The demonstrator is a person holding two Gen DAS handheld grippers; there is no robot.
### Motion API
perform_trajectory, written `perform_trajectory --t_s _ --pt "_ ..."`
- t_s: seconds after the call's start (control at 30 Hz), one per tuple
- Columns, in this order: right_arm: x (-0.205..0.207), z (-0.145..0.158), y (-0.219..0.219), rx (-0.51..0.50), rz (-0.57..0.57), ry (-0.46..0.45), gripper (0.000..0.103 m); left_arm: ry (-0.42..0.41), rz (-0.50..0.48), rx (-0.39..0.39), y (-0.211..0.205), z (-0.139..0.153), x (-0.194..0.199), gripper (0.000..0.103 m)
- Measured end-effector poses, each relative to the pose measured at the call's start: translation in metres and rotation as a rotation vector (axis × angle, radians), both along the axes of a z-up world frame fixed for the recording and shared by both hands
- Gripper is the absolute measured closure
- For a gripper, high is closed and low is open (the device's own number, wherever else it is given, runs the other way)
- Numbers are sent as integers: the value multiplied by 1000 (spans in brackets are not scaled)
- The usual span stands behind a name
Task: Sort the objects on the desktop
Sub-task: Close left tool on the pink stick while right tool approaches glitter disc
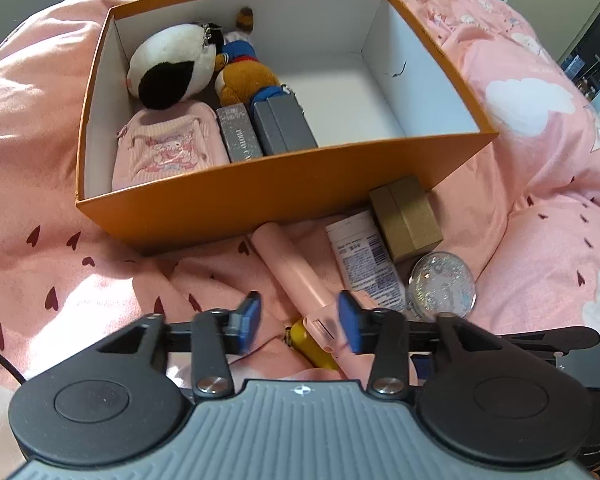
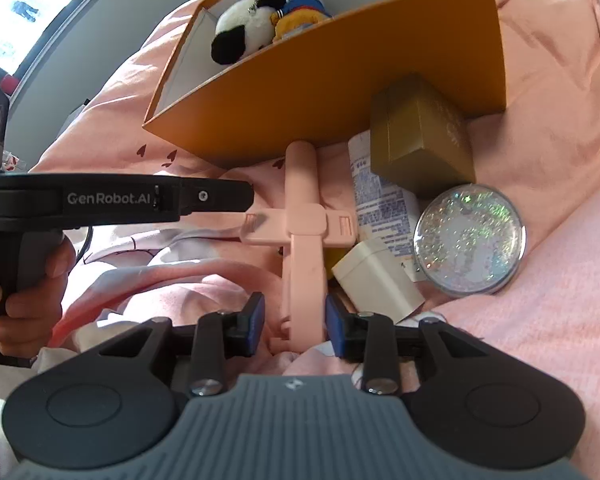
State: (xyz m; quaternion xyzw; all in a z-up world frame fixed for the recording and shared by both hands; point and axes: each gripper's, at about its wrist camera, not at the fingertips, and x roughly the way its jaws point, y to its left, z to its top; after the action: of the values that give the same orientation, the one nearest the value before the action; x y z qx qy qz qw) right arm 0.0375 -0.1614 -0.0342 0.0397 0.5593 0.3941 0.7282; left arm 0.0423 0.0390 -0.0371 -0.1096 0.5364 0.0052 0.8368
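A pink stick with a cross arm (image 1: 296, 276) (image 2: 302, 216) lies on the pink bedding in front of the orange box (image 1: 260, 192) (image 2: 340, 80). My left gripper (image 1: 300, 318) is open over the stick's near part, its right finger beside the stick. From the side, in the right wrist view, the left gripper (image 2: 244, 196) hangs over the cross arm. My right gripper (image 2: 295, 316) straddles the stick's near end, with a gap at the left pad. Next to the stick lie a white bottle (image 1: 364, 260) (image 2: 380, 200), a gold box (image 1: 406, 218) (image 2: 420, 136), a glitter disc (image 1: 442, 290) (image 2: 470, 240) and a yellow item (image 1: 316, 350).
The orange box holds a black-and-white plush (image 1: 168, 68), a brown plush (image 1: 240, 68), a pink pouch (image 1: 168, 148) and two grey boxes (image 1: 280, 124); its right half is bare. A small white box (image 2: 376, 276) lies by the stick. A hand (image 2: 24, 280) grips the left gripper's handle.
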Motion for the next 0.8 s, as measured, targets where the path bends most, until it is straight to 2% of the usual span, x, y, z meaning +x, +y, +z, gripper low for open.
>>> perform_trajectory --t_s 0.2,0.4,0.47,0.6,0.73,0.8 --pt "3 24 -18 -62 -53 -145 67 -21 7 -15 0 4 0 48" --pt "23 28 -43 -199 -157 -248 66 11 -13 -77 -4 0 1 41" --pt "28 22 -49 -229 -179 -238 66 25 -5 -84 -6 -5 2 41" --pt "36 13 -57 -194 -199 -188 65 37 15 -146 -8 -13 5 39" --pt "39 8 -57 -189 -202 -168 62 58 61 -130 -9 -21 7 37" --pt "40 4 -56 -184 -204 -156 60 78 96 -172 -2 -28 7 37"
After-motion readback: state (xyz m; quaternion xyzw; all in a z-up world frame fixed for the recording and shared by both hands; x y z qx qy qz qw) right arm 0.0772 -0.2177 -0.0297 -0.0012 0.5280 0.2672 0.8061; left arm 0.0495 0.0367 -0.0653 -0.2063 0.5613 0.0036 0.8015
